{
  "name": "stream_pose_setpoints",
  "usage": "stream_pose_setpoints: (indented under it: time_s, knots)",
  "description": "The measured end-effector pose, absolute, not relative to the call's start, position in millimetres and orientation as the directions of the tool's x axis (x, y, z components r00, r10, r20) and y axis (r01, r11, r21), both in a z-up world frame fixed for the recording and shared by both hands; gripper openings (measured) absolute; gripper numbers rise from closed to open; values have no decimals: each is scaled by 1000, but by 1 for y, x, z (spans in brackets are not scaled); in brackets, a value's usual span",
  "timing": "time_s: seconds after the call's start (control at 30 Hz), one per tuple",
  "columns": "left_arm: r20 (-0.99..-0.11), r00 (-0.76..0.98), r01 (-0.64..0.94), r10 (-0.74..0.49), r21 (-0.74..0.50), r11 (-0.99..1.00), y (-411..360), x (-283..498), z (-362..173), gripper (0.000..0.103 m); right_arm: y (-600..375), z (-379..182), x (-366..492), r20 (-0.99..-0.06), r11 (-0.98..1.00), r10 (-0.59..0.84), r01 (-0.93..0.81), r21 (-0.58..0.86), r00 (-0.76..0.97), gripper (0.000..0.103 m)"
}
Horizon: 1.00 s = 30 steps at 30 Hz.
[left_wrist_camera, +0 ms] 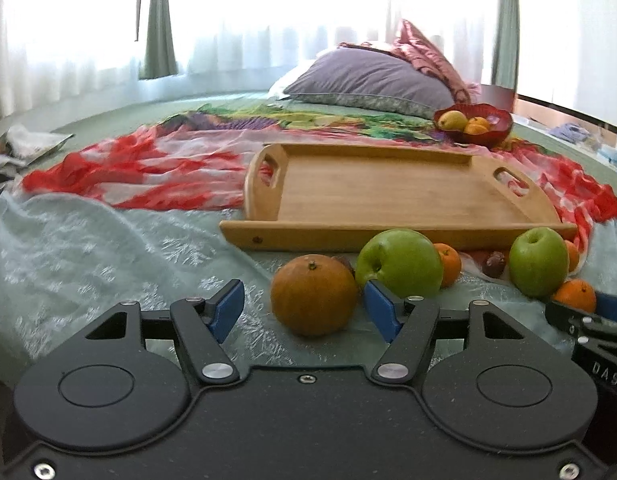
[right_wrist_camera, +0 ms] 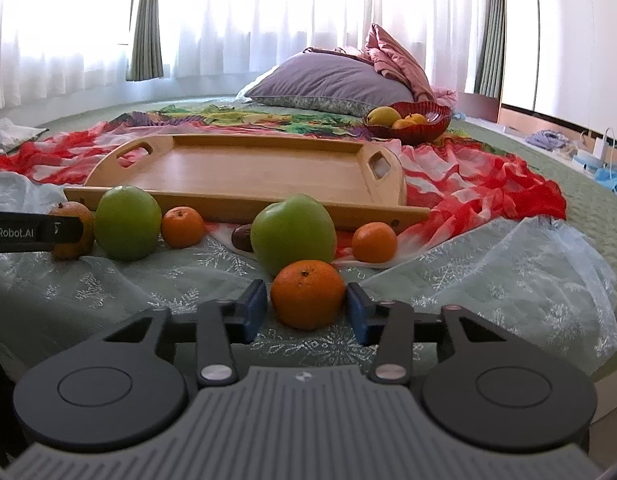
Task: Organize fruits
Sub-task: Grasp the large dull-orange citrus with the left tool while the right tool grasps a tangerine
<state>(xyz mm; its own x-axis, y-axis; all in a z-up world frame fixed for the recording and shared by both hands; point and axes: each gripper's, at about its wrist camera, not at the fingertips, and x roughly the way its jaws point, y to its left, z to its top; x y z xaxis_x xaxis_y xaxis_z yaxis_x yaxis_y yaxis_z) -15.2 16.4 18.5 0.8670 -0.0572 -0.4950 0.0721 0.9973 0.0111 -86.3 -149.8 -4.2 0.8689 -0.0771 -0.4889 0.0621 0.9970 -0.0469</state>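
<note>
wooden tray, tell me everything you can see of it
The wooden tray is a light, bamboo-looking rectangle with a flat bare floor, low straight rails along its long sides and raised, rounded ends, each cut with a handle slot. Small dark fastener heads show on the near rail. It lies flat and empty on the red and white cloth spread over the bed, its long side facing the cameras. Fruit sits just in front of the near rail; whether any touches it is unclear. Neither gripper touches it.

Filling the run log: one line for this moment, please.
left gripper open around dull orange | right gripper flanking bright orange, contact unclear | tray empty
</note>
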Motion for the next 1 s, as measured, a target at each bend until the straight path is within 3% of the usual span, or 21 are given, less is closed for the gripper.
stream_pose_setpoints:
  time_s: [0.17,0.27,0.53,0.8,1.0]
  knots:
    - [-504,860,86,-76,-3,996,18,-7,8,62,-150,-7,-84,-488,996,-81,60,-58,869,46]
    - [-539,831,109,-141,-92,990,27,-1,3,48,-150,-9,-83,-483,996,-78,51,-69,872,45]
    - [-476,868,118,-137,-70,991,27,-7,24,48,-153,7,-88,-446,998,-44,25,-49,894,42]
    - [-452,876,156,-169,-65,986,18,35,59,48,-160,35,-59,-396,998,-66,53,-44,916,42]
    - [-475,861,155,-182,-95,983,14,94,77,47,-191,61,-1,-431,995,15,27,91,902,42]
